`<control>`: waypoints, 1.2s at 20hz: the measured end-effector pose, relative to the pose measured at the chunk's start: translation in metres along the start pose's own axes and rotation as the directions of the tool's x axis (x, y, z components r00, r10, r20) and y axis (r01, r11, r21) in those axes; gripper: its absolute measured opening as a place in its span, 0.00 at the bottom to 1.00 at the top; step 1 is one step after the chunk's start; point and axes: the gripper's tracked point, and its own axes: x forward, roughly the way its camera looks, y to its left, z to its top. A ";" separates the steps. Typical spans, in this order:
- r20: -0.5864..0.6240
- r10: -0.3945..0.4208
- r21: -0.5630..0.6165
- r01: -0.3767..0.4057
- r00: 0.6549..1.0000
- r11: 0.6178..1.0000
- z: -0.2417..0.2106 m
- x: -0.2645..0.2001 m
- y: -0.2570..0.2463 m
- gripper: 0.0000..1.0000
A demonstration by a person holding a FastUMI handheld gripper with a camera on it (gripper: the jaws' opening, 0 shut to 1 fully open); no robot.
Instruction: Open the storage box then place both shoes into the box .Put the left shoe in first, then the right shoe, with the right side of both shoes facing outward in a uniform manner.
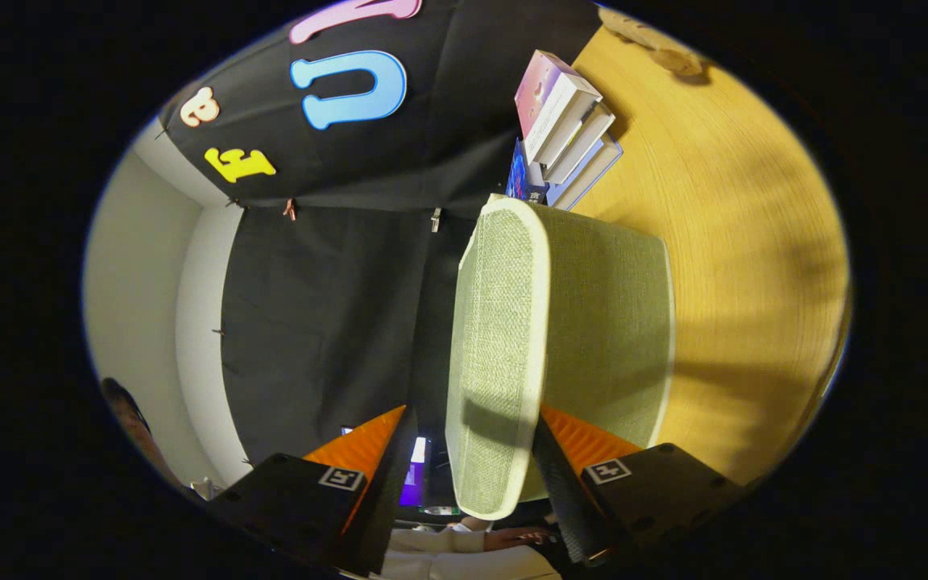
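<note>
A pale green fabric storage box (609, 322) with white trim stands on the wooden table (754, 242); the whole view is rolled on its side, with the table to the right. The box's lid (496, 322), a green panel with rounded white edging, runs between my fingers. My gripper (474, 411) is open around the lid's near edge. One finger (569, 451) lies against the lid's box side, and a dark gap separates the other finger (379, 451) from the lid. A small tan object (657, 44) lies far off on the table, too small to identify.
A stack of books (565, 121) stands on the table just beyond the box, against the black cloth wall (327, 306). A person's hand and pale sleeve (472, 540) show below the fingers. A white wall (150, 306) lies past the cloth.
</note>
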 end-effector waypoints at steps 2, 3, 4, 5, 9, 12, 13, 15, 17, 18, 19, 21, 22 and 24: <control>-0.014 -0.033 0.032 0.033 0.999 0.999 0.000 0.004 -0.009 0.67; -0.001 -0.023 0.063 0.023 1.000 0.998 0.003 0.002 -0.007 0.41; 0.009 -0.027 0.064 0.026 1.000 0.998 0.003 0.002 -0.007 0.16; 0.021 -0.032 0.045 0.031 0.999 0.999 0.003 0.001 -0.004 0.06; 0.071 0.001 -0.013 0.000 0.997 1.000 0.006 -0.001 0.035 0.05; 0.098 0.013 -0.123 -0.001 0.995 0.992 0.008 0.008 0.084 0.05; 0.103 0.020 -0.166 -0.002 0.994 0.986 0.007 0.016 0.106 0.06; 0.090 0.012 -0.242 0.011 0.996 0.970 0.002 0.038 0.138 0.06; 0.071 0.005 -0.286 0.016 0.997 0.958 -0.004 0.064 0.162 0.07; 0.062 0.008 -0.292 0.011 0.998 0.956 -0.006 0.078 0.173 0.06; 0.050 0.009 -0.298 0.006 0.999 0.955 -0.012 0.091 0.182 0.07; 0.031 0.018 -0.318 -0.008 0.999 0.948 -0.018 0.121 0.195 0.09; 0.013 0.022 -0.319 -0.017 1.000 0.948 -0.021 0.133 0.201 0.09; -0.002 0.033 -0.325 -0.032 0.999 0.945 -0.028 0.155 0.209 0.13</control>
